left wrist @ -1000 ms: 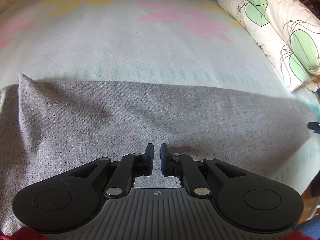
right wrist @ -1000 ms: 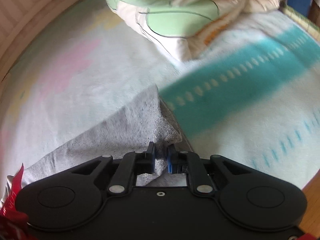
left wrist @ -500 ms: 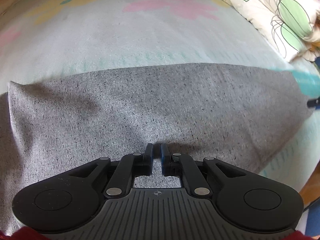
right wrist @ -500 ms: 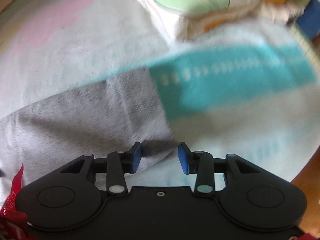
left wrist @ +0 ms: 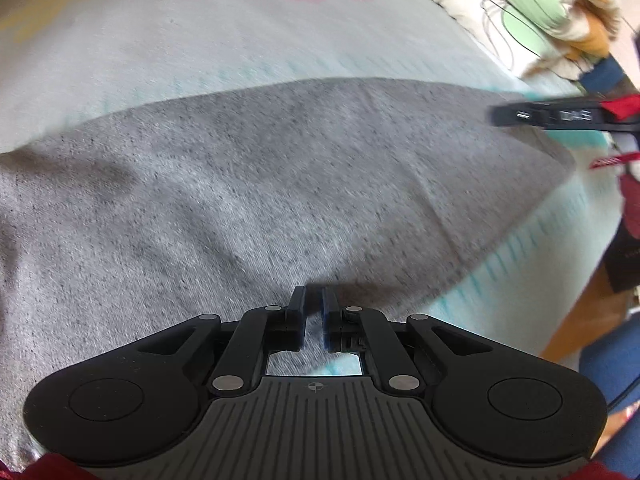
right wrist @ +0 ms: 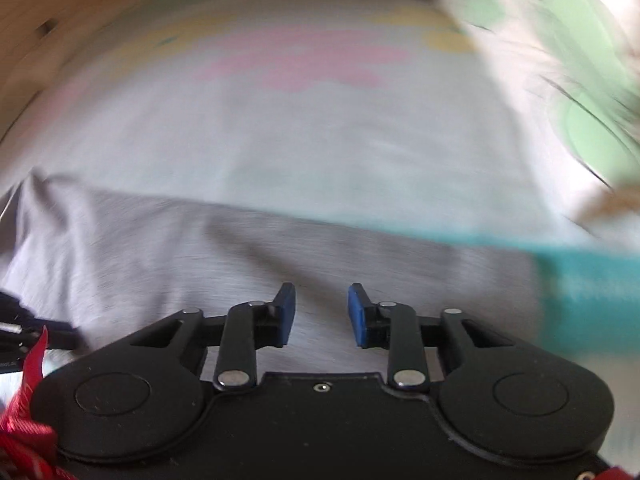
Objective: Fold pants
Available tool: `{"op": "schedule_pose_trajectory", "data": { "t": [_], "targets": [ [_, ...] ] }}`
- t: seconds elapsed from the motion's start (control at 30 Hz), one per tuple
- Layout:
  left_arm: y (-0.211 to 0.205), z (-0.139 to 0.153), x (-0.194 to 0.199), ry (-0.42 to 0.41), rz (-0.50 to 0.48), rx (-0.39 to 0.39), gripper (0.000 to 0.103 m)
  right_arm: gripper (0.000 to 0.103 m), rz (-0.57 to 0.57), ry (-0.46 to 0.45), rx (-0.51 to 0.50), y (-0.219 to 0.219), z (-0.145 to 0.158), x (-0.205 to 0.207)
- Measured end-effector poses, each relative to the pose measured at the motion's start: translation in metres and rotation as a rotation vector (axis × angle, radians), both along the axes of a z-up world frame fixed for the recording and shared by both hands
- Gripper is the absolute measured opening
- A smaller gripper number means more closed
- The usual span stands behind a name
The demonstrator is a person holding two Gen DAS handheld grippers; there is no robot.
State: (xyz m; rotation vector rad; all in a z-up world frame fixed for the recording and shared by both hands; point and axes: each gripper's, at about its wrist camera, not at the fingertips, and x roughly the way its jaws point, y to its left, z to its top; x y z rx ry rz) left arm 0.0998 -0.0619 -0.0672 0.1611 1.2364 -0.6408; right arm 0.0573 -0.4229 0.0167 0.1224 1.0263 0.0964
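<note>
Left gripper: jaws nearly together, pinching a raised ridge of the pants at their near edge; the cloth puckers up toward the tips.
Right gripper: jaws apart with nothing between the blue pads; they have just been closing a little. It hangs over the cloth without gripping it. In the left view it shows as a dark bar over the far right corner of the cloth.
Pants: grey speckled fabric, lying in a broad band across the bed, the far edge fairly straight, the right end tapering to a corner. Soft creases run toward the left gripper.
Bed: pale cover with faded pink and yellow flowers, and a teal stripe at the right.
Pillows: white with green leaf shapes, at the far right, well apart from the pants.
Blur: the right view is smeared.
</note>
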Motion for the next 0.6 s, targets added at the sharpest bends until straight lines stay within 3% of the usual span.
{"op": "schedule_pose_trajectory", "data": {
  "t": [0.13,0.2,0.27,0.37,0.5,0.6],
  "targets": [
    [0.009,0.000,0.000,0.042,0.002,-0.030,0.007,0.038,0.187,-0.011,0.022,0.043,-0.002,0.003],
    [0.011,0.002,0.001,0.049,-0.004,-0.034,0.007,0.039,0.268,0.040,-0.018,0.061,-0.011,0.001],
    [0.012,0.005,0.004,0.053,0.007,-0.041,0.007,0.042,0.357,0.158,0.001,0.073,-0.028,-0.005],
    [0.016,0.013,0.009,0.020,0.038,-0.067,0.007,0.044,0.477,0.137,-0.032,0.084,-0.029,-0.028],
    [0.017,0.021,0.016,-0.077,0.090,-0.063,0.007,0.044,0.472,0.167,0.026,0.078,-0.029,-0.032],
    [0.017,0.020,0.020,-0.094,0.116,-0.074,0.007,0.044,0.493,0.172,0.031,0.078,-0.028,-0.034]
  ]
}}
